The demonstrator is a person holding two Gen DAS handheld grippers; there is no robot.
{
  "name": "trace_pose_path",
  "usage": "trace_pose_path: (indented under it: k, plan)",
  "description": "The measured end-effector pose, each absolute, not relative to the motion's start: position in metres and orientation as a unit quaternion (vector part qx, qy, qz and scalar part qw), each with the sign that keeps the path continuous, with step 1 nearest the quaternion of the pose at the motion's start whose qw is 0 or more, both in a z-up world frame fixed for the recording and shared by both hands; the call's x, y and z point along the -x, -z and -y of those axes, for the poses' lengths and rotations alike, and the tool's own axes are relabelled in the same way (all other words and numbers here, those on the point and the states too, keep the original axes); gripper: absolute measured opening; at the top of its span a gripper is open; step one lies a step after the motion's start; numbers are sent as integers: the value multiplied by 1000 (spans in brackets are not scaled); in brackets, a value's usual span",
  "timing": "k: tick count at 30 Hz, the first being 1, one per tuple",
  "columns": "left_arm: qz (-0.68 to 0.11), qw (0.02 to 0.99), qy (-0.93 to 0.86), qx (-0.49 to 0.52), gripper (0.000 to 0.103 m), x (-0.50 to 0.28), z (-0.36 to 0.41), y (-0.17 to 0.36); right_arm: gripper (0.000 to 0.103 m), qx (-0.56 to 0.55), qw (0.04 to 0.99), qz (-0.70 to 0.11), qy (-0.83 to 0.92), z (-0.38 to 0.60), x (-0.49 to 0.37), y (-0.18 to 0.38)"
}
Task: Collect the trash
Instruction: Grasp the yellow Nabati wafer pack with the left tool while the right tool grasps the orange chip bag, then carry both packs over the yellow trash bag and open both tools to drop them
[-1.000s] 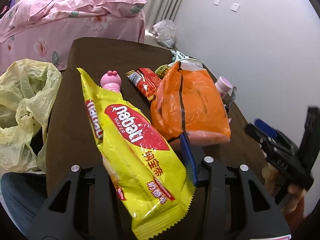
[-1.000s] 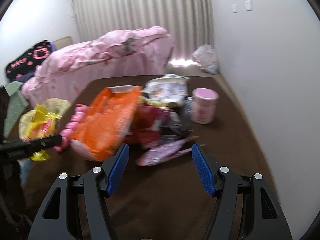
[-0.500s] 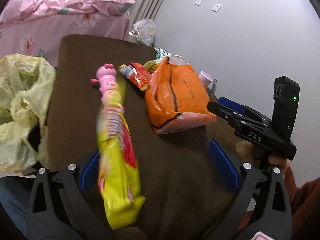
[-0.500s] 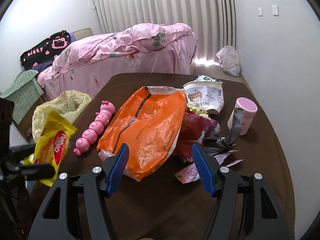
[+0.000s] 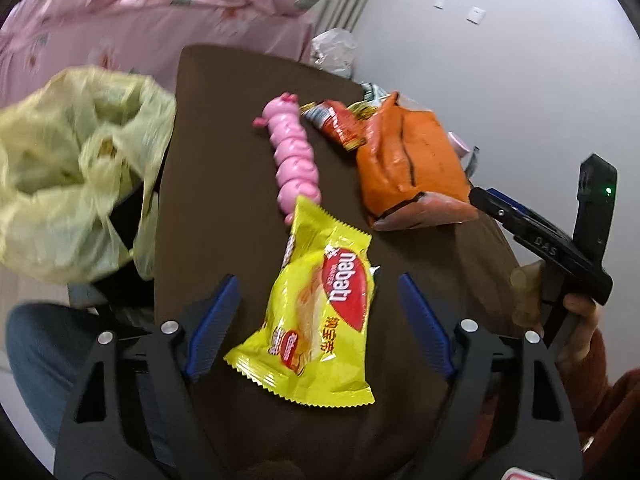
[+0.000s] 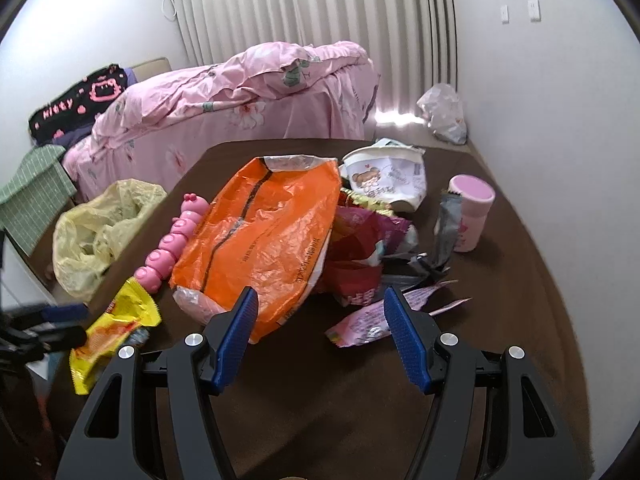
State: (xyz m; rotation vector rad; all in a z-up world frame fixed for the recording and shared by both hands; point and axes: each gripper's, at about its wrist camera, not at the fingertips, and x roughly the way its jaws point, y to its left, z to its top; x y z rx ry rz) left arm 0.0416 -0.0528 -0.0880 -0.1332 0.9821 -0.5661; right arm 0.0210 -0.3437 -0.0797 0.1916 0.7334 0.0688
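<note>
1. Where a pink floral bed [image 6: 240,92] backs against pleated curtains [image 6: 320,20], a dark brown surface [image 6: 320,400] crowded with wrappers, white walls on the far side.
2. Readable: "nabati" on the yellow wafer packet [image 5: 320,312], Chinese characters below it; "DAS" on the right gripper's body in the left wrist view; "Kitty" on a black cushion [image 6: 80,104] beyond the bed.
3. Yellow wafer packet lying flat on the surface between the fingers of the left gripper [image 5: 320,320], pads clear of it on both sides; jaws spread wide, just narrowed a little after opening.
4. Right gripper [image 6: 320,336] open and empty, poised just short of the orange bag [image 6: 264,236].
5. Left of the orange bag, touching it: a pink caterpillar toy [image 6: 172,240]. Farther left, off the surface edge: a pale yellow plastic bag [image 6: 96,232], mouth open.
6. Right of the orange bag: red wrappers [image 6: 360,256], a white pouch with a bear [image 6: 384,180], a pink cup [image 6: 472,212], a pink torn wrapper [image 6: 368,324].
</note>
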Motion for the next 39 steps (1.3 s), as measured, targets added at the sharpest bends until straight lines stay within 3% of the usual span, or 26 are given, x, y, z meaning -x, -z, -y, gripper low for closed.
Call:
trace_pose_path:
  k: [6,9,11,14,23,25,26,28,33,39]
  plan:
    - [-465,843,261,68,75,-39,53,91,62,-130,916,-374,-70,331,-54,94]
    - [-458,850,253,57,75,-36,52,88,44,-128,913,-377,-87,322,-64,95]
    - [-455,853,250,56,75,-34,50,86,20,-109,924,-354,-92,319,-59,83]
    - [-456,853,246,59,75,-34,47,87,10,-100,935,-324,-100,324,-42,61]
    - [-465,849,248,41,70,-30,53,90,8,-62,952,-290,-83,343,1,23]
    - [-468,847,248,40,62,-29,54,92,8,-56,954,-283,-81,344,9,18]
    - [-469,847,247,39,53,-30,55,93,8,-53,955,-280,-80,345,13,17]
    - [-468,846,251,47,47,-30,55,94,8,-50,957,-276,-77,346,17,14]
    - [-445,861,245,33,10,-28,55,82,8,-47,956,-278,-76,347,19,16]
    - [-433,866,249,28,7,-24,54,73,8,-37,958,-273,-75,342,21,15]
